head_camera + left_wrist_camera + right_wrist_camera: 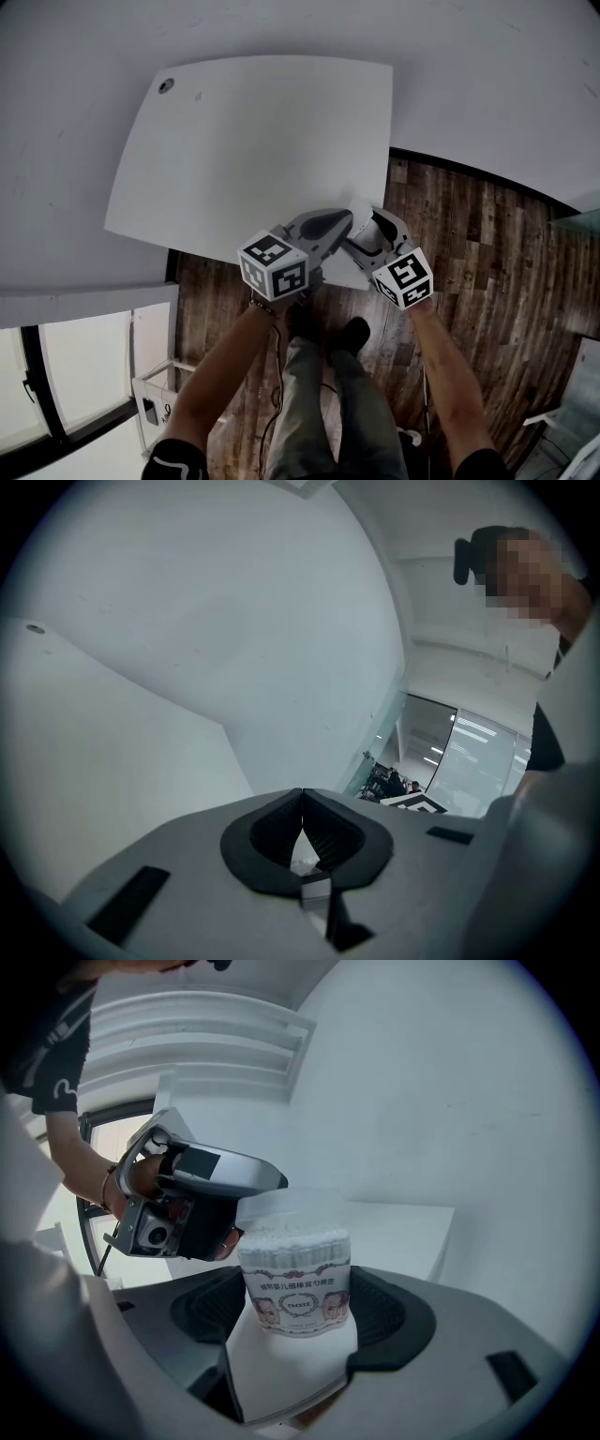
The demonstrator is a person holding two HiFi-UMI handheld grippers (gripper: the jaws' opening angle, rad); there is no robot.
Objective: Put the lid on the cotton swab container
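Observation:
The cotton swab container [295, 1274] is a clear tub packed with white swabs and carries a printed label. My right gripper [295, 1307] is shut on its lower part and holds it upright. A translucent lid [286, 1206] sits over the top of the tub, and my left gripper [230, 1230] pinches the lid's left edge. In the left gripper view, the left gripper [302, 829] shows its pads pressed together with only a pale sliver between them. From the head view, both grippers [345, 220] [367, 228] meet at the near right corner of the white table [253, 141], with the container [361, 208] mostly hidden.
The white table has a small round hole [166, 85] at its far left corner. Dark wooden floor [469, 253] lies to the right and below. The person's legs [323, 375] stand close under the table's near edge. A window [75, 366] is at the lower left.

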